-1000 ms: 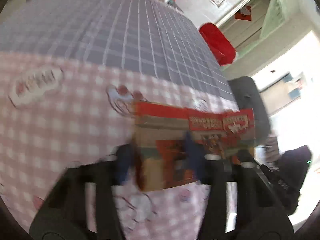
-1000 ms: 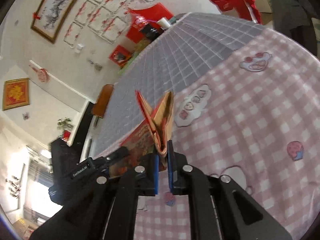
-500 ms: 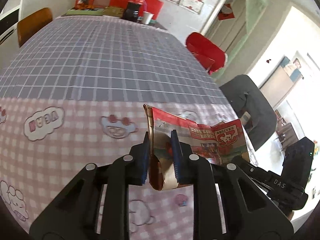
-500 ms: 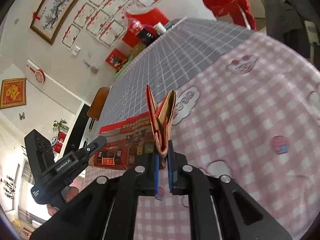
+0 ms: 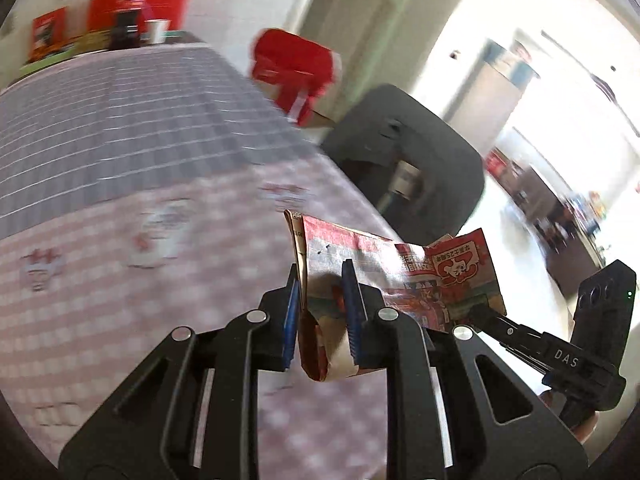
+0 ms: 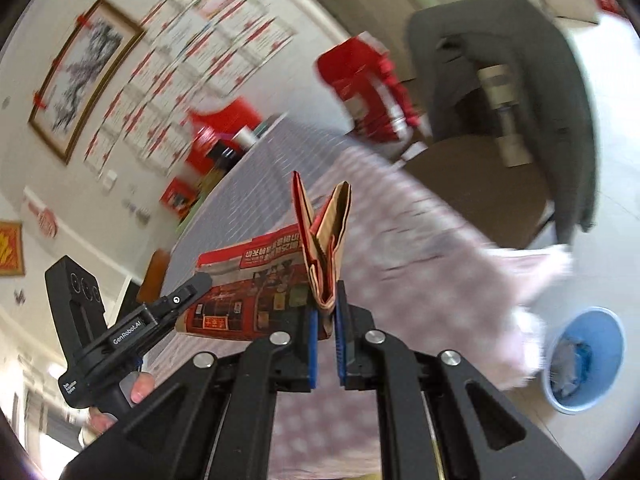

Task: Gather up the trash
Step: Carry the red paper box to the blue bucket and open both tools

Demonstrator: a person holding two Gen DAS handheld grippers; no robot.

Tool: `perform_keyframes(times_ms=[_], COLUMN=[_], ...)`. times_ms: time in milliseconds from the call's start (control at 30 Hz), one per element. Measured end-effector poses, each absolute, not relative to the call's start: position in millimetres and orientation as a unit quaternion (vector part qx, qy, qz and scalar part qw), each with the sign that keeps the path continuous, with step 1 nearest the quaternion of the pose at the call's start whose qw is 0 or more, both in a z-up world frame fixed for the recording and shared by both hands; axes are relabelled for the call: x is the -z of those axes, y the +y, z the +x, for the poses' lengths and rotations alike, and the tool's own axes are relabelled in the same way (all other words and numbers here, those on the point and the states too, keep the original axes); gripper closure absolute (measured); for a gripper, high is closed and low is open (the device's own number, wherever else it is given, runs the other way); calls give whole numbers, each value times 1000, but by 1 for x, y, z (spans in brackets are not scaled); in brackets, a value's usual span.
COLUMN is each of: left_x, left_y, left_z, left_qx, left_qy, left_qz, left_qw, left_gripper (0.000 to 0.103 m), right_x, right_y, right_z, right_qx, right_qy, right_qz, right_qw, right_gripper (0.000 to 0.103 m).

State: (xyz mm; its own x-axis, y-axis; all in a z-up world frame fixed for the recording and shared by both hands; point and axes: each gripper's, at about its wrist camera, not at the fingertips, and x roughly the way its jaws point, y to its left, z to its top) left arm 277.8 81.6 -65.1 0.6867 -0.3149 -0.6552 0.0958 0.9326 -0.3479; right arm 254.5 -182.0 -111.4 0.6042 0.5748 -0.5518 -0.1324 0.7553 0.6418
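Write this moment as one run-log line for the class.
task: collect trash | left gripper: shut on flattened red carton | right gripper: shut on same carton's other end | blue bin: on floor beside table

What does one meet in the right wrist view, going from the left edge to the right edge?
Framed painting → left gripper → folded red flyer, pinched by the right gripper → red chair → dark jacket on a chair → blue bin on the floor.

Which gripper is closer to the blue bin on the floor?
Probably the right. The blue bin shows only in the right gripper's view, low beyond the table's edge. The left gripper holds the red flattened carton's other end, farther away.
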Motion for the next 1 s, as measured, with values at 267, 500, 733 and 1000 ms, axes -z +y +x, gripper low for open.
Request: perform_keyframes(times_ms=[267,500,733,1000], left_x=[69,90,154,222], left_y=[-39,-150,-239,-301], left_z=[290,295,303,309], left_qx=[205,282,316,339], left_qy=[393,420,492,534], left_qz=[-104,-59,-5,104], left_qw=[890,861,811,768], left_gripper=[83,83,82,30], right_x=[120,140,210,289], right_y=[-294,-380,-449,-486], right_z=[222,182,146,133], right_qx=[-112,-22,69,114], right_qy=[360,342,365,403], right_qz=[315,344,395,458], right_qw=[871,874,840,784], right_gripper=[95,95,95,96])
